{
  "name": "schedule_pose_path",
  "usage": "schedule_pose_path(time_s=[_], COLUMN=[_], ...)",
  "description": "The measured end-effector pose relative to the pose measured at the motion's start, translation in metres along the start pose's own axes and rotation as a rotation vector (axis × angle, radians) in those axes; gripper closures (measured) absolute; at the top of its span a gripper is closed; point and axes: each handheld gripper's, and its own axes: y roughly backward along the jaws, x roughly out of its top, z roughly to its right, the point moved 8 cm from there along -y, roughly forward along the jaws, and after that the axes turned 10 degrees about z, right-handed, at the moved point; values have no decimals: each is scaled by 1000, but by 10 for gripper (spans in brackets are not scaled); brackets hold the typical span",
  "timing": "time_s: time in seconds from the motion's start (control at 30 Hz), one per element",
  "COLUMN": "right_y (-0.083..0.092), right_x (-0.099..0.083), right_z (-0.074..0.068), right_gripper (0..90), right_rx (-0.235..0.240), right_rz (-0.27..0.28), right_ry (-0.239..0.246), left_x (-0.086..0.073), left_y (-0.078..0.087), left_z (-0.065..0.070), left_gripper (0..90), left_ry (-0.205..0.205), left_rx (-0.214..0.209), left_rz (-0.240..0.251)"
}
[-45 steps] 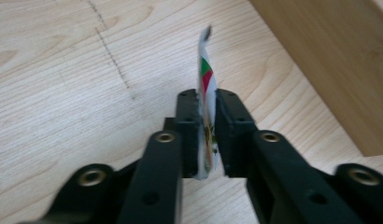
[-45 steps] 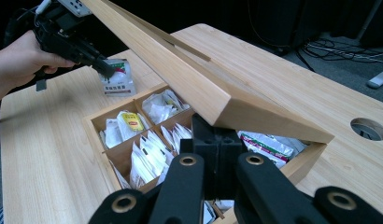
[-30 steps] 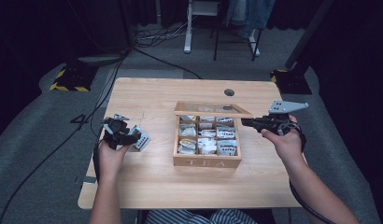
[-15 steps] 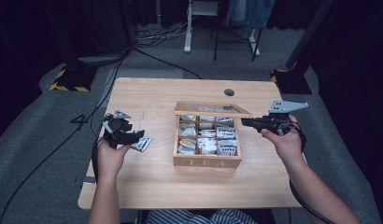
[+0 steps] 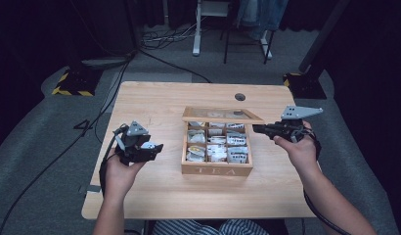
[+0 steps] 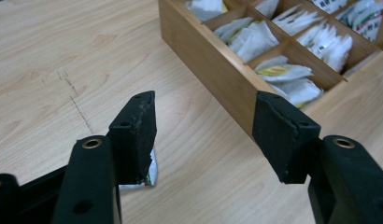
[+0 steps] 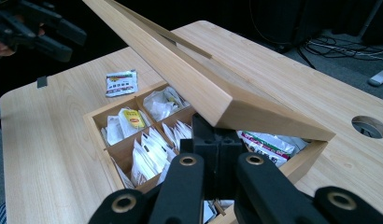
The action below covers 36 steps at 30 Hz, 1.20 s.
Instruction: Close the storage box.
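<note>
over at the left of the worktop (image 5: 154, 196), the left gripper (image 5: 152, 149) hangs released above the wood, its jaws having just been opening, with nothing between them. in the left gripper view a tea packet (image 6: 150, 173) lies flat on the worktop under the left jaw, near the tea box (image 6: 213, 65) but apart from it. further right the tea box (image 5: 215, 169) stands mid-worktop, its compartments full of white tea bags (image 5: 218, 147). its wooden lid (image 5: 222, 114) is raised and tilted over the back of the box. at the right, the right gripper (image 5: 259, 129) is clenched, its jaws together just beneath the lid's raised front edge (image 7: 273, 122), propping the lid open.
</note>
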Motion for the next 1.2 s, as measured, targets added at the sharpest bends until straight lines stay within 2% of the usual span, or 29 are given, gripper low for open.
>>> schedule_pose_path(time_s=[0.07,0.2,0.4,0.6,0.77,0.93,1.2], right_y=[1,1,3,4,5,5,6], right_x=[1,1,1,-1,-4,-7,-13], right_z=[-1,-2,-2,-3,-5,-7,-10], right_gripper=[900,900,900,900,900,900,900], right_rx=[0,0,0,5,7,13,21], right_rz=[0,-3,-5,-7,-20,-30,-50], right_ry=[2,4,5,2,1,-4,-11], left_x=[-6,-17,-39,-56,-71,-82,-98], left_y=[3,5,6,3,-5,-18,-32], left_z=[7,26,43,54,56,55,57], left_gripper=[409,408,405,404,396,385,387], left_ry=[-3,-22,-75,-36,-32,3,-19], left_rx=[-11,-66,-88,-117,-134,-163,-151], left_rz=[7,29,30,64,28,-20,-100])
